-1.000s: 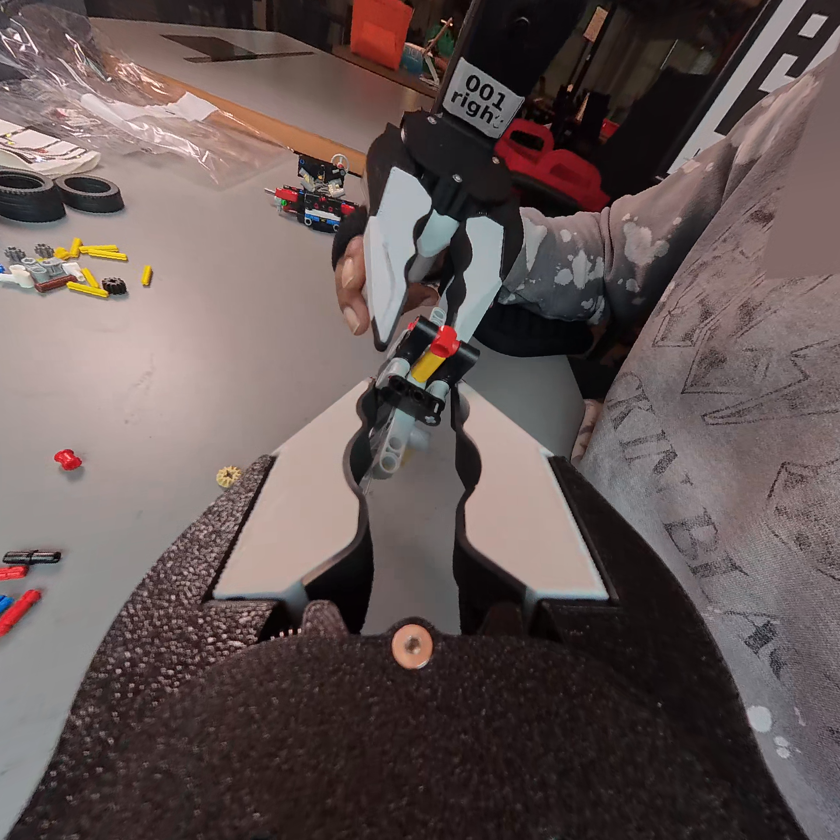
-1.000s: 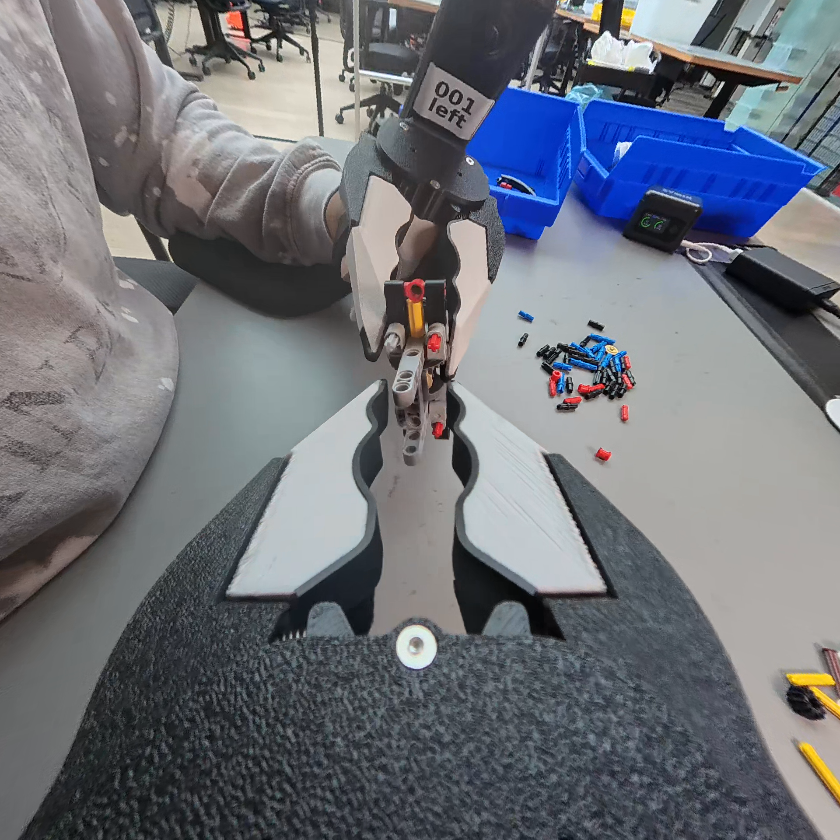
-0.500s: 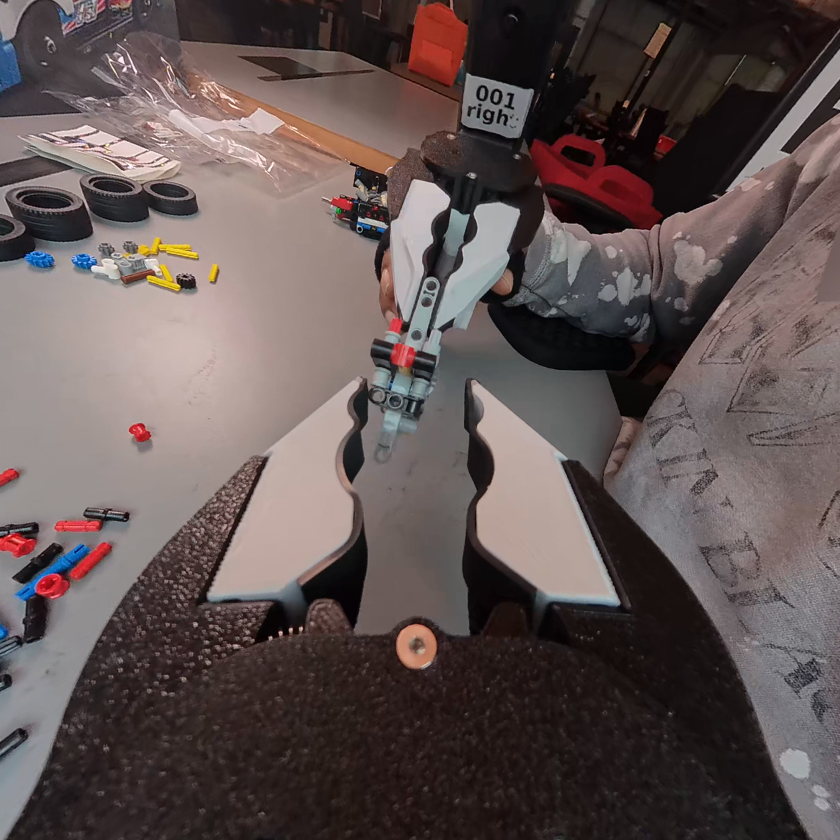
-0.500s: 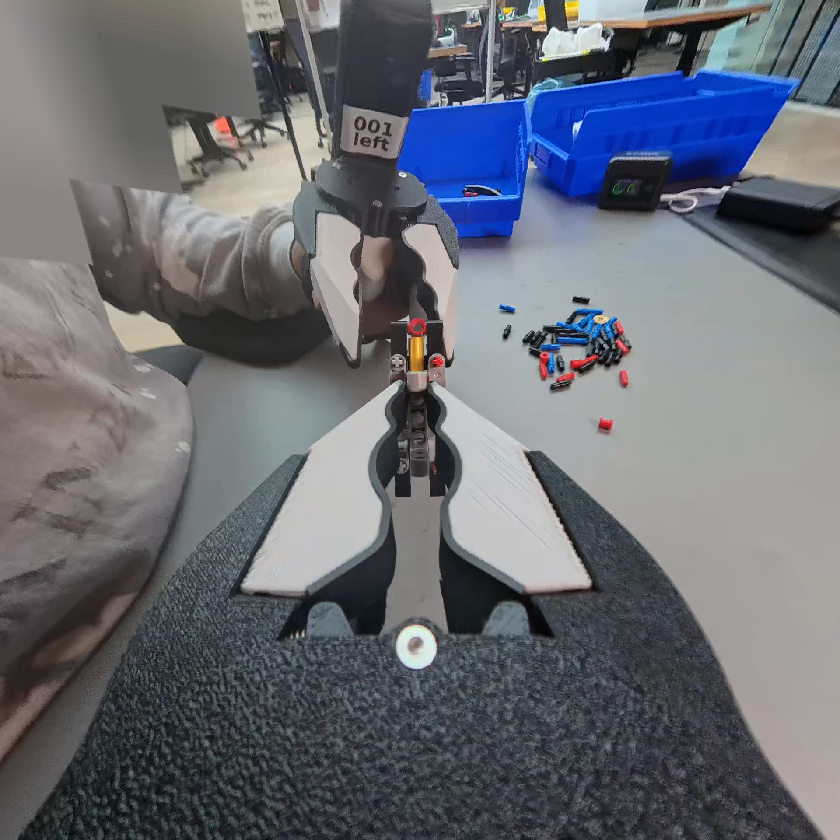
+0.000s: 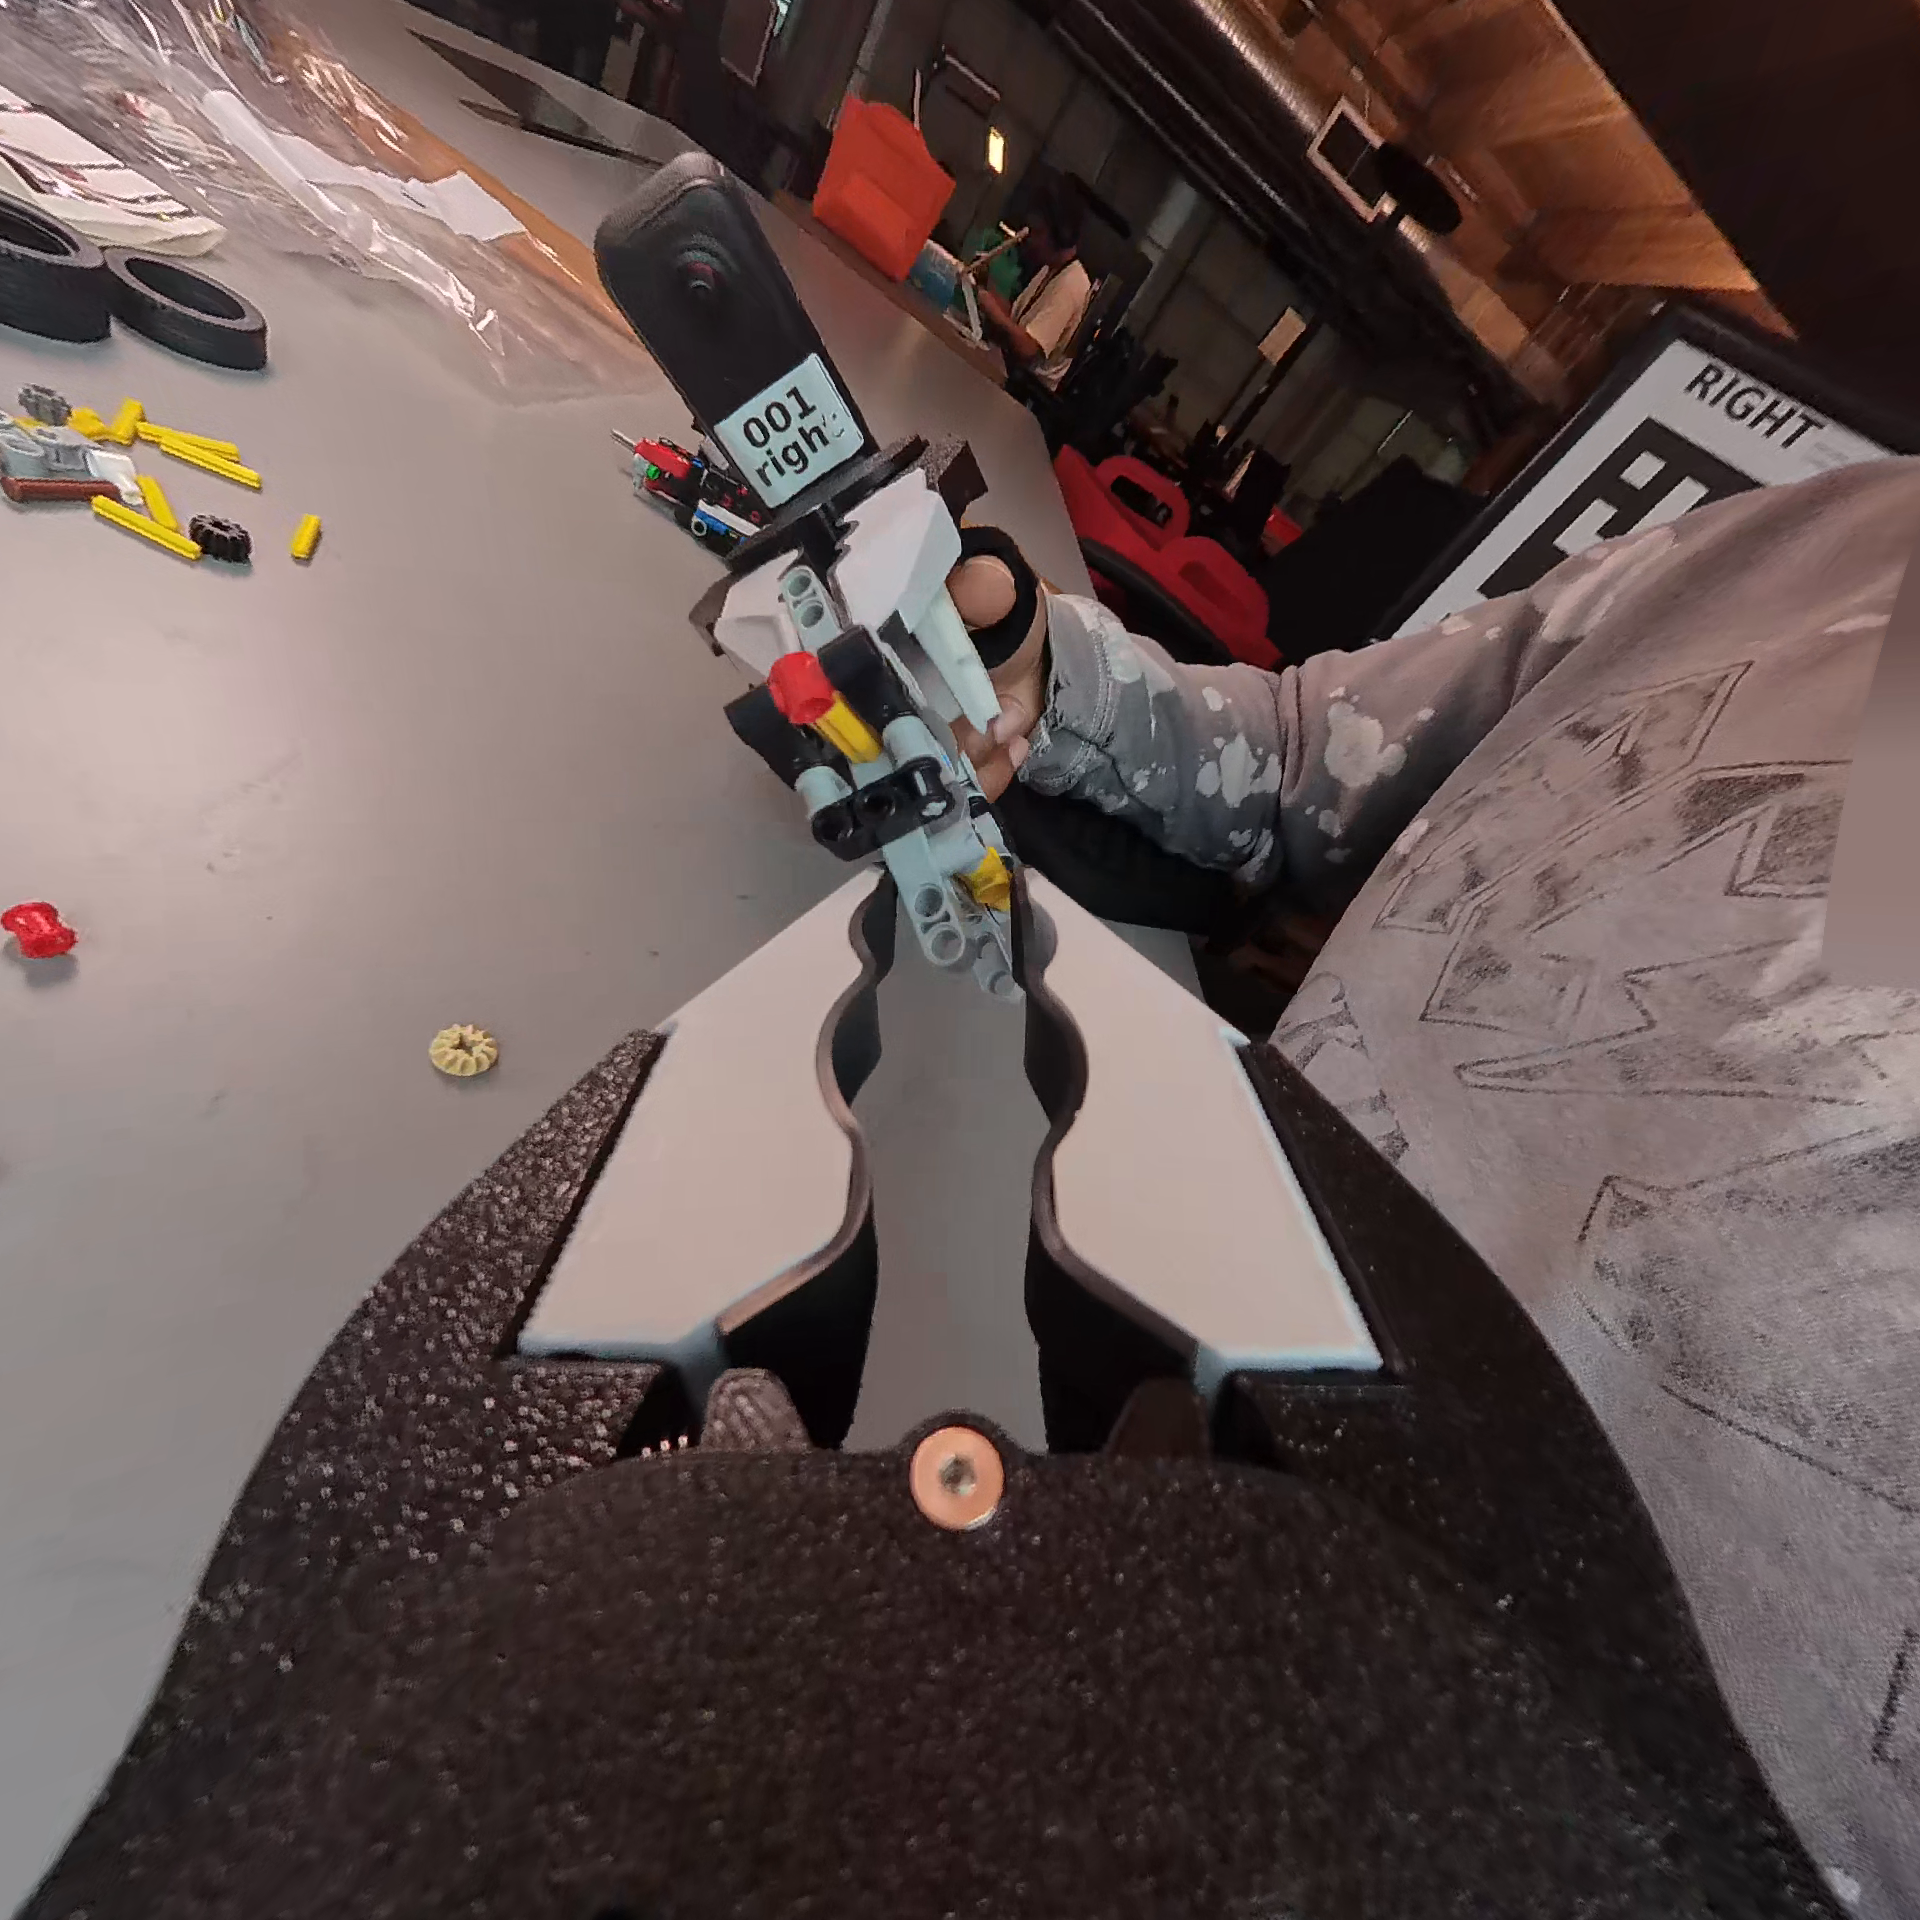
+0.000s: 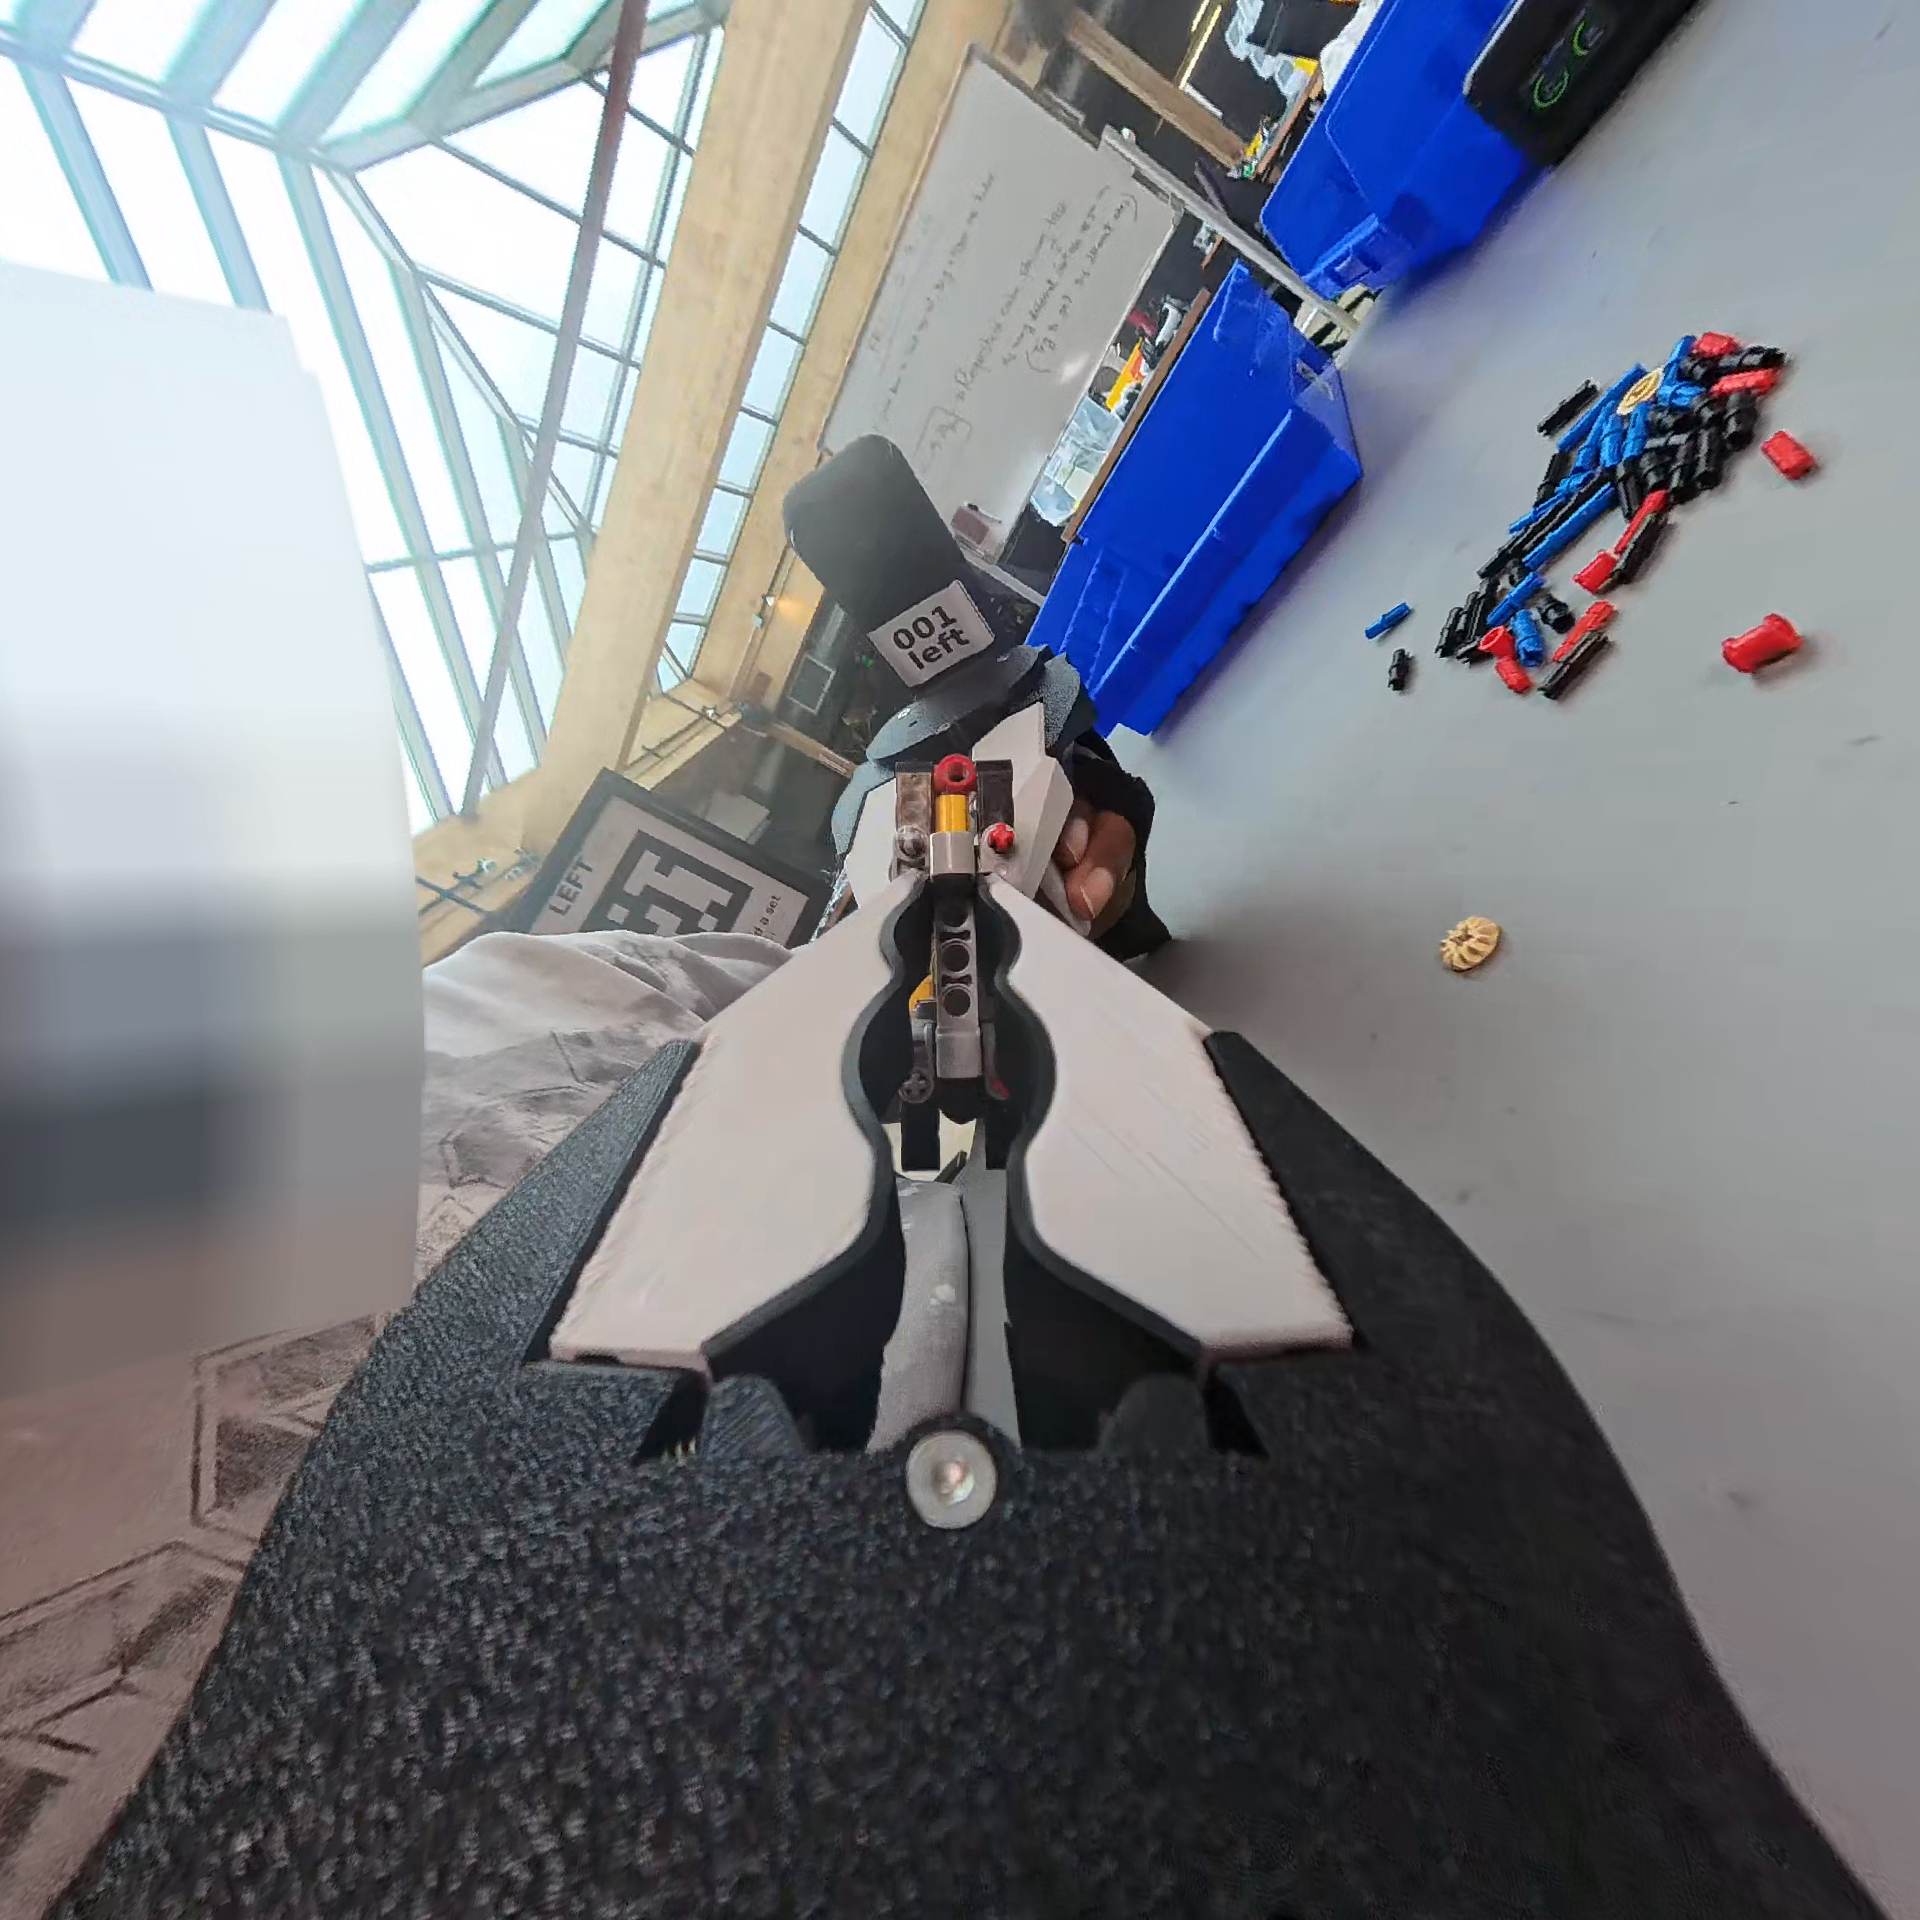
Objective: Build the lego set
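Observation:
A small lego assembly (image 5: pixel 883 800) of grey beams, black connectors, a yellow axle and a red bush is held in the air between both grippers. My left gripper (image 5: pixel 951 904) is closed on its lower grey beam end. My right gripper (image 5: pixel 831 665) faces it from above and grips the other end. In the right wrist view my right gripper (image 6: pixel 956 894) is shut on the assembly (image 6: pixel 956 966), which runs back between its fingers. The left gripper (image 6: pixel 951 821) shows beyond it, at the end with the red bush.
On the grey table (image 5: pixel 416 727) lie a tan gear (image 5: pixel 463 1047), a red piece (image 5: pixel 38 928), yellow axles (image 5: pixel 156 488), black tyres (image 5: pixel 187 312) and a part-built model (image 5: pixel 686 488). A pile of blue, black and red pins (image 6: pixel 1621 499) and blue bins (image 6: pixel 1216 520) lie on the other side. A person's sleeve (image 5: pixel 1195 748) is close. My right fingertips sit around 5 cm from my left ones.
Half a second ago my left gripper stood open around the assembly; now it has closed on it. Both grippers have tilted and rolled, with the assembly lifted between them.

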Demonstrator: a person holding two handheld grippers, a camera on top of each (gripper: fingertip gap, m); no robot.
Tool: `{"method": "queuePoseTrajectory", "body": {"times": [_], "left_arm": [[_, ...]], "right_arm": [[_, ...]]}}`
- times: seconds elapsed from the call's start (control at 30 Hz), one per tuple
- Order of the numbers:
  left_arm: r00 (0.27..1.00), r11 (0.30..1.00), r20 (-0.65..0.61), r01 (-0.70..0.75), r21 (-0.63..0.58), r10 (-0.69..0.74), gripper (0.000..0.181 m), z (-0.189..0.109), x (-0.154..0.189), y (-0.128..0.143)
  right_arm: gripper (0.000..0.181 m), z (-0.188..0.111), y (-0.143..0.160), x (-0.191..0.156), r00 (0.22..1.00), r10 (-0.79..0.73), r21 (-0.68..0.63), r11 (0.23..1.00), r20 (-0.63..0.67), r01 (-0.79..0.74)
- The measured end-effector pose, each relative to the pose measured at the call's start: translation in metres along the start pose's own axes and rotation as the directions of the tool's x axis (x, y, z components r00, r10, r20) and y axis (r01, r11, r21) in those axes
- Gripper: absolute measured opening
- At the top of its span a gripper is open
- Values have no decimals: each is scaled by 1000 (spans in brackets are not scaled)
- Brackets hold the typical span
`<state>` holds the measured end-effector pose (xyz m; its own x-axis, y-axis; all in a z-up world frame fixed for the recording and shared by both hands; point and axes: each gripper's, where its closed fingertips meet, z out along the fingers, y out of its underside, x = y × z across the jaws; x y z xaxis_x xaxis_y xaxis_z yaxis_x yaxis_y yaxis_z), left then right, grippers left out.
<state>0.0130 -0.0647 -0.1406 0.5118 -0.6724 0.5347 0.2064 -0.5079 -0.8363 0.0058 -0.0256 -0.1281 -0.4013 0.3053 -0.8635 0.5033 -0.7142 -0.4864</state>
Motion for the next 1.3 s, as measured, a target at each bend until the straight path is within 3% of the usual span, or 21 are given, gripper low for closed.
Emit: {"method": "queuePoseTrajectory", "body": {"times": [0.17,0.27,0.4,0.57,0.73,0.97,1.1,1.2,1.27,1.3], "left_arm": [[986,985,-76,156,78,-150,17,-3,0,-10],[962,956,-147,253,147,-232,15,-8,0,-19],[942,928,-179,316,196,-283,14,-13,-5,-25],[936,915,-193,333,228,-293,14,-18,-8,-29],[939,912,-190,327,249,-285,14,-22,-9,-32],[936,903,-199,338,266,-291,14,-25,-11,-34],[936,898,-211,333,286,-281,13,-28,-10,-37],[941,891,-214,322,319,-264,13,-31,-10,-42],[944,885,-216,314,344,-251,13,-34,-10,-46],[944,882,-217,312,354,-247,13,-35,-10,-47]], "right_arm": [[6,-2,-6,-3,1000,-29,36,999,10,29],[7,-3,-13,-11,980,-198,54,978,-21,199],[19,-6,-20,-13,896,-417,21,905,-149,425],[24,-17,-33,-23,797,-562,42,811,-222,584],[24,-20,-32,-24,756,-612,10,776,-232,631],[25,-10,-8,-12,734,-652,-122,757,-189,642],[38,-2,8,-3,722,-668,-210,743,-179,636],[45,9,25,1,766,-627,-251,771,-140,585],[39,20,33,1,796,-593,-250,795,-127,553],[25,23,34,2,790,-598,-242,793,-138,558]]}}
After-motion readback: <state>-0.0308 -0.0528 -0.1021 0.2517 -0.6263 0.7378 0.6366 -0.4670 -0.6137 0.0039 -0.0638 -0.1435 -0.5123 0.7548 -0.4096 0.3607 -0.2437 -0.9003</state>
